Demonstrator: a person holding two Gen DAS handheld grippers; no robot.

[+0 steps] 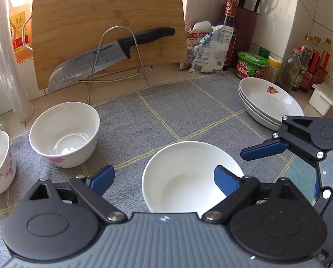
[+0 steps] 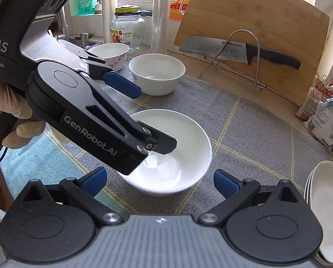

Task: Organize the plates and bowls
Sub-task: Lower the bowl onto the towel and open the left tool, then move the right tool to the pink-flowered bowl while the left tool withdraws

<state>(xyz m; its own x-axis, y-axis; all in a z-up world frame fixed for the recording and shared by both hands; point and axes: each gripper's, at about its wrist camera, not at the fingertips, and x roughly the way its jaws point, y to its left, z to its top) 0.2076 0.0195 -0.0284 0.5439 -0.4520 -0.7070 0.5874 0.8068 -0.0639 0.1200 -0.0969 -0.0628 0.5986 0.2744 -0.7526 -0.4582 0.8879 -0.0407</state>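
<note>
Grey yellow-checked cloth (image 1: 166,102); white bowl (image 1: 184,178), seemingly plain.

Cloth (image 1: 188,102) open between bowls (image 1: 65,134) (plates (image 1: 271,102) right).

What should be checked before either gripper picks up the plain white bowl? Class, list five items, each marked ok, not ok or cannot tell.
1. Left gripper open: ok, jaws spread wide.
2. Right gripper open: ok, nothing between its jaws.
3. Plain white bowl free of grip: ok, one left finger sits over its inside, no pads pressing.
4. Bowl empty: ok, only a glossy bottom shows.
5. Flowered bowl and plate stack standing apart from it: ok, bare cloth lies between them.
</note>
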